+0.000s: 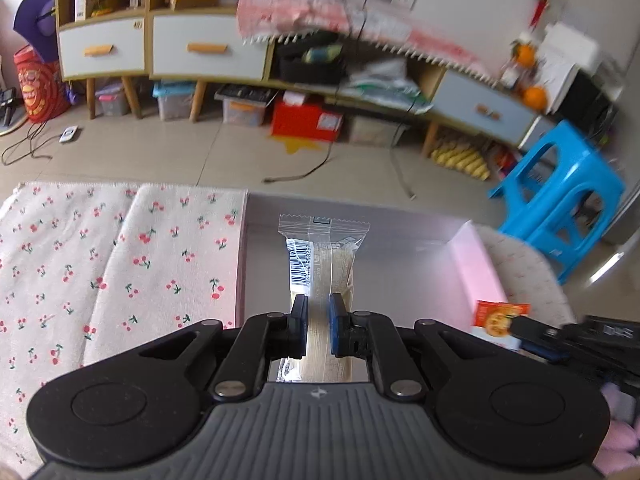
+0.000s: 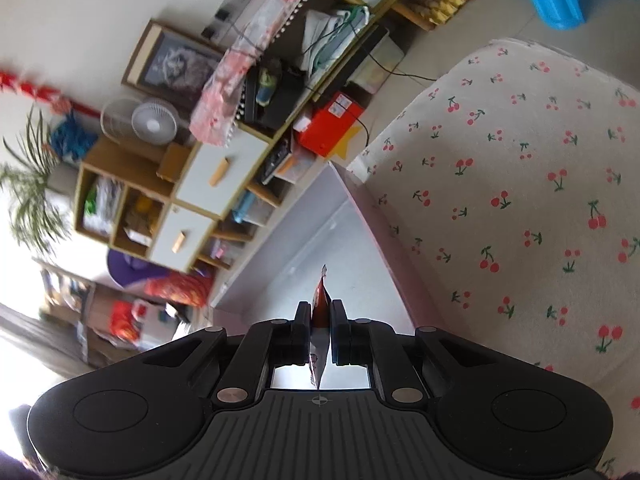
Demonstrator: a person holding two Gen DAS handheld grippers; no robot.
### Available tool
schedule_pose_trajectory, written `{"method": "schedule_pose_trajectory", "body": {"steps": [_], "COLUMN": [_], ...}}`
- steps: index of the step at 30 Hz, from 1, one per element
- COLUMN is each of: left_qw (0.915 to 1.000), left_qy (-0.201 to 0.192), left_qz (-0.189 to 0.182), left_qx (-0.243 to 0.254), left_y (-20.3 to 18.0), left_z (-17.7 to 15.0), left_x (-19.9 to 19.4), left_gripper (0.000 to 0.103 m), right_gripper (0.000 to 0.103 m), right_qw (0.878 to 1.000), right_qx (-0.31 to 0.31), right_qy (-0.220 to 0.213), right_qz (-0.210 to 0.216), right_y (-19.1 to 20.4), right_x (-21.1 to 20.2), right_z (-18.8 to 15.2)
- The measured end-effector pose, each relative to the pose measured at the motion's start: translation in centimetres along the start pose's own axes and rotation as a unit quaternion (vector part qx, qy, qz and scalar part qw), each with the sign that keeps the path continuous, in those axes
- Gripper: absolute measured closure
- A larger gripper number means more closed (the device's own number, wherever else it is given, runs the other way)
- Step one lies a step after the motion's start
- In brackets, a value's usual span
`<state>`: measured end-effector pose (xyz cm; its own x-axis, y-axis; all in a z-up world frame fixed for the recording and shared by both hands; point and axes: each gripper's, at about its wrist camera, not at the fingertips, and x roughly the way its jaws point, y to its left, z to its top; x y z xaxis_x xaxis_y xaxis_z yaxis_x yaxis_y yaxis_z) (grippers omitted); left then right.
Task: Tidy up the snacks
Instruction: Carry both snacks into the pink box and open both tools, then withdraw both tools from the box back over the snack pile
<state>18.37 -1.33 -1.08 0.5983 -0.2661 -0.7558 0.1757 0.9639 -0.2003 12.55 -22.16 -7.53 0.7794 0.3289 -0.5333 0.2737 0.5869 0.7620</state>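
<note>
My left gripper (image 1: pixel 318 306) is shut on a clear-wrapped beige snack bar (image 1: pixel 320 252) with a barcode. The bar points away from me over the open pink box (image 1: pixel 480 256), whose grey inside shows beneath it. At the right edge of the left wrist view, my right gripper (image 1: pixel 524 330) holds an orange-red snack packet (image 1: pixel 502 318) at the box's near right corner. In the right wrist view, the right gripper (image 2: pixel 320 308) is shut on that red packet (image 2: pixel 321 296), seen edge-on, above the box (image 2: pixel 384 240).
The box sits on a cherry-print cloth (image 1: pixel 120 260) (image 2: pixel 520 200) that spreads to both sides of it. Beyond lie a tiled floor with cables (image 1: pixel 296 176), a blue stool (image 1: pixel 560 196), a red box (image 1: pixel 304 118) and drawer cabinets (image 1: pixel 200 50).
</note>
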Motion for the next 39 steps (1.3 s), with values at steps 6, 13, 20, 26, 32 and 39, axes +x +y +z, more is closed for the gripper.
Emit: {"method": "schedule_pose_trajectory", "body": {"steps": [6,13,20,26,32,39], "left_qw": [0.9997,0.9986,0.9985,0.9988,0.9994,0.9997], "left_qy": [0.021,0.028,0.029,0.024,0.013,0.007], "left_qz": [0.012,0.041,0.038,0.031,0.025,0.019], "left_qx": [-0.002,0.020,0.026,0.027,0.019,0.017], "left_y": [0.1,-0.1,-0.5,-0.9,-1.0,-0.6], "left_z": [-0.6,-0.9,-0.5,-0.1,-1.2,-3.3], "left_x": [0.6,0.4,0.8,0.4,-2.3,-5.8], "left_gripper": [0.094,0.093,0.083,0.065,0.043,0.017], "right_gripper": [0.094,0.093,0.085,0.061,0.044,0.023], "right_qw": [0.999,0.996,0.995,0.997,0.998,0.994], "right_qx": [-0.043,-0.074,-0.078,-0.061,-0.065,-0.112], "right_qy": [0.008,0.011,0.015,0.012,0.016,0.008], "right_qz": [-0.027,-0.045,-0.056,-0.034,-0.012,-0.011], "right_y": [0.2,0.7,0.7,0.8,1.9,4.3], "right_x": [0.8,1.2,1.1,0.2,-1.3,-3.8], "right_z": [-0.6,-1.1,-0.9,-0.3,-0.6,-1.8]}}
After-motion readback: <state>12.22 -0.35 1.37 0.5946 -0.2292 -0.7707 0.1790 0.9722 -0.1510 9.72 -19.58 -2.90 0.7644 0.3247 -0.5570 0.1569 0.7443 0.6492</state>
